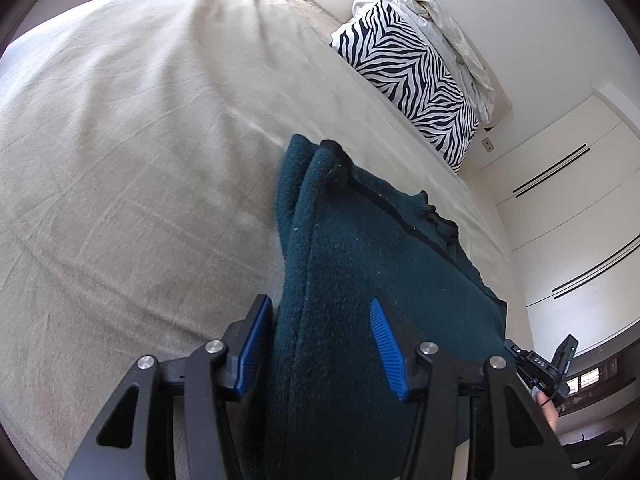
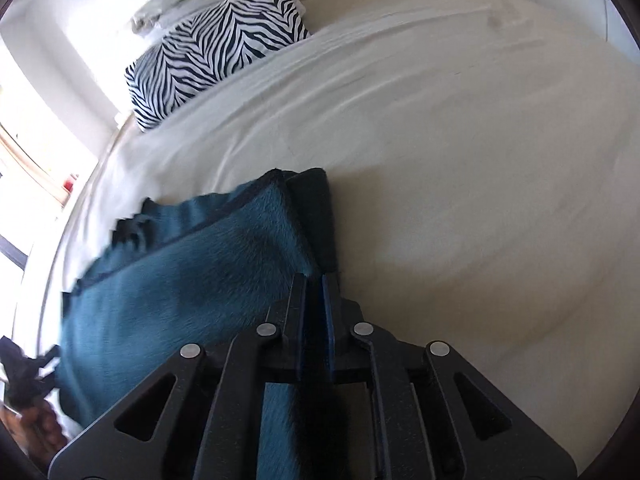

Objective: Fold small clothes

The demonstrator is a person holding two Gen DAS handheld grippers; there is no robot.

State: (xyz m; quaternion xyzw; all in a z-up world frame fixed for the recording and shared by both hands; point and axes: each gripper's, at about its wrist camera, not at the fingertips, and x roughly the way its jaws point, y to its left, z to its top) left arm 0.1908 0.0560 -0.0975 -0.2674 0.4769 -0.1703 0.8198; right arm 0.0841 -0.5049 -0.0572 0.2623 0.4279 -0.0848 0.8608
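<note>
A dark teal fleece garment lies partly folded on the beige bed sheet. My left gripper is open, its blue-padded fingers standing apart on either side of the garment's near edge. In the right wrist view the same teal garment stretches to the left, and my right gripper is shut on its edge, with cloth running back between the fingers. The right gripper also shows at the lower right of the left wrist view.
A zebra-striped pillow lies at the head of the bed, with crumpled white linen behind it. The pillow also shows in the right wrist view. White wardrobe doors stand beside the bed. The sheet spreads wide to the right.
</note>
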